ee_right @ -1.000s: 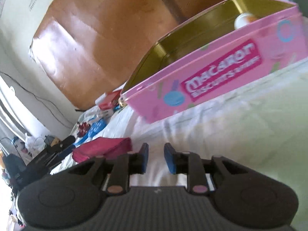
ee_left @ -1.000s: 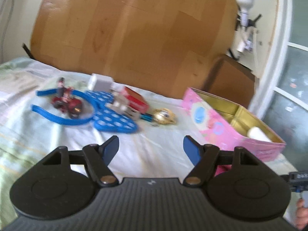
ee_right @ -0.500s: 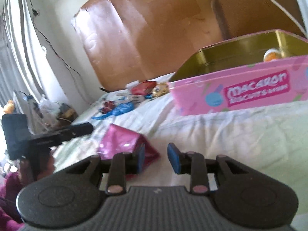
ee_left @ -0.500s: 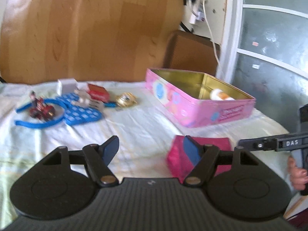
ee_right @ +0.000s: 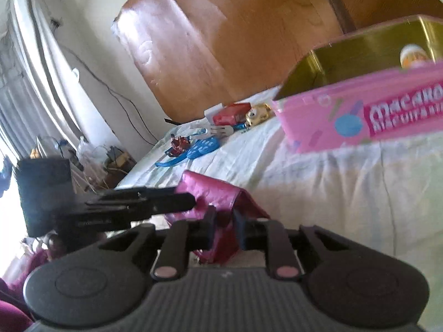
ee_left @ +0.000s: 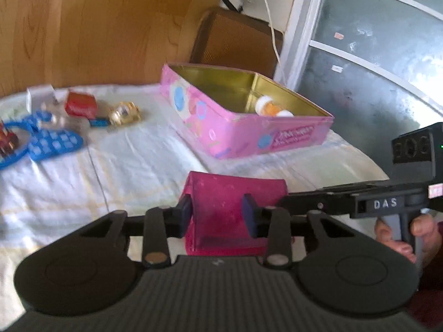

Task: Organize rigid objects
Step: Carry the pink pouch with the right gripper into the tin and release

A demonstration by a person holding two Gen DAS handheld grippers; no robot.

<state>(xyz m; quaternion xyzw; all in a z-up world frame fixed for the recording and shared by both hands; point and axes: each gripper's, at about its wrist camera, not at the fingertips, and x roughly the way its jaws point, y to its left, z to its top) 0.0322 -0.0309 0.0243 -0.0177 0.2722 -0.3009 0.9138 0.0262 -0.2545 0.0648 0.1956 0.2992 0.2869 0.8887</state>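
Note:
A magenta box (ee_left: 221, 210) lies on the white bedsheet near the front edge. My left gripper (ee_left: 217, 215) has its fingers on both sides of the box, apparently closed on it. My right gripper (ee_right: 224, 231) is shut on an edge of the same magenta box (ee_right: 218, 202) from the right side. An open pink macaron tin (ee_left: 246, 116) with a gold inside stands behind it and holds a white and orange bottle (ee_left: 272, 108). The tin also shows in the right wrist view (ee_right: 368, 116).
Loose items lie at the back left of the bed: a red box (ee_left: 80, 105), a gold toy (ee_left: 124, 113), a blue dotted piece (ee_left: 55, 138), a red toy figure (ee_left: 7, 141). A wooden headboard (ee_left: 97, 22) and a glass door (ee_left: 373, 55) stand behind.
Both grippers have come down onto the magenta box. The left fingers narrowed from wide open onto its sides, and the right gripper shut on its edge.

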